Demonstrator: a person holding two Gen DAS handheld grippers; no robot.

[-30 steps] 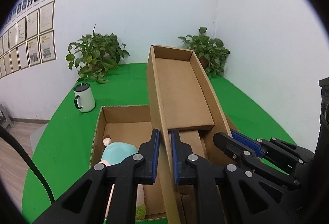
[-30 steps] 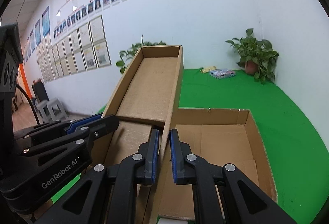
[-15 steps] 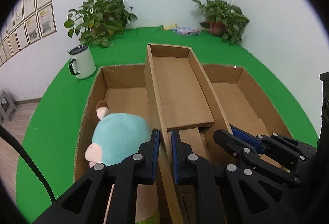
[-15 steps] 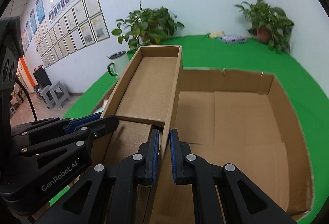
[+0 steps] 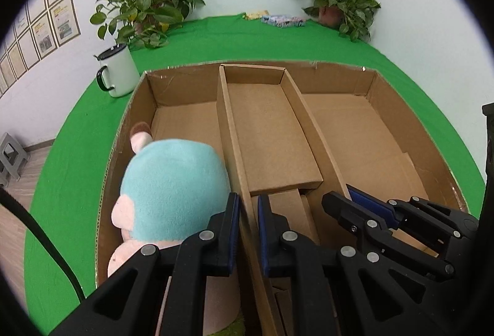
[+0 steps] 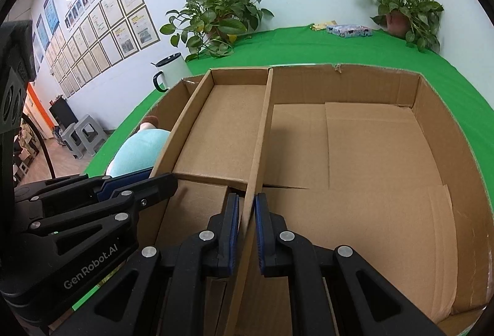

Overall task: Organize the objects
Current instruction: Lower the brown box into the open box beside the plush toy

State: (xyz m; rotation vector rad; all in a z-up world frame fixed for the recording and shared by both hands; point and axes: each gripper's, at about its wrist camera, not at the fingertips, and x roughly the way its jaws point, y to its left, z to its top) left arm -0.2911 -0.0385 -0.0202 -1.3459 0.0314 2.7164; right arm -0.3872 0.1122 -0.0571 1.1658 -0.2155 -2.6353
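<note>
A narrow cardboard tray (image 5: 271,132) (image 6: 222,132) lies inside a large open cardboard box (image 5: 398,120) (image 6: 444,132) on the green table. My left gripper (image 5: 247,206) is shut on the tray's left wall. My right gripper (image 6: 246,206) is shut on the tray's right wall; it also shows in the left wrist view (image 5: 342,197). A plush toy (image 5: 173,184) (image 6: 139,151) with a teal head lies in the box to the left of the tray.
A white mug (image 5: 119,73) (image 6: 169,70) stands left of the box. Two potted plants (image 5: 148,12) (image 5: 336,2) stand at the back wall, with a small printed packet (image 5: 282,20) between them. Grey stools (image 6: 80,135) stand on the floor at left.
Both grippers have lowered the tray from a steep upward tilt down into the large box. The plush toy and box floor have come into fuller view.
</note>
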